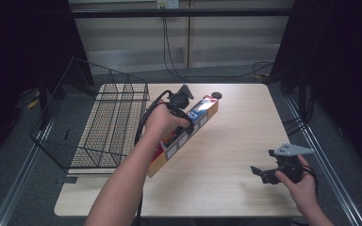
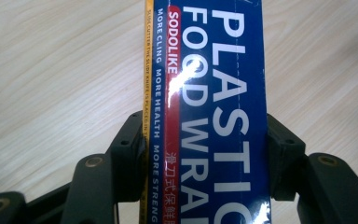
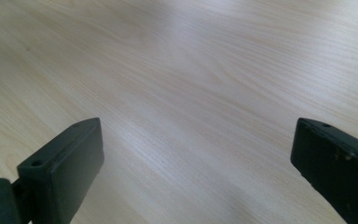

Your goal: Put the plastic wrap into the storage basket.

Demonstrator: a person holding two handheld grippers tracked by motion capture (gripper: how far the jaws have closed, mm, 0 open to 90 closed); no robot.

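Long blue cardboard box [image 2: 214,112], printed "PLASTIC FOOD WRAP", red stripe "SODOLIKE", side text "MORE CLING MORE HEALTH". Left gripper [image 1: 185,117] clenched across the box, which is tilted above the light wooden table [image 1: 235,141], beside the black wire basket [image 1: 108,122]. Right gripper [image 1: 264,173] released, jaws wide apart over bare tabletop, well apart from the box.

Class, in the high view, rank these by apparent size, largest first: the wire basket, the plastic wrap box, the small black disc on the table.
1. wire basket
2. plastic wrap box, held in the left tongs, so slightly nearer the camera
3. small black disc
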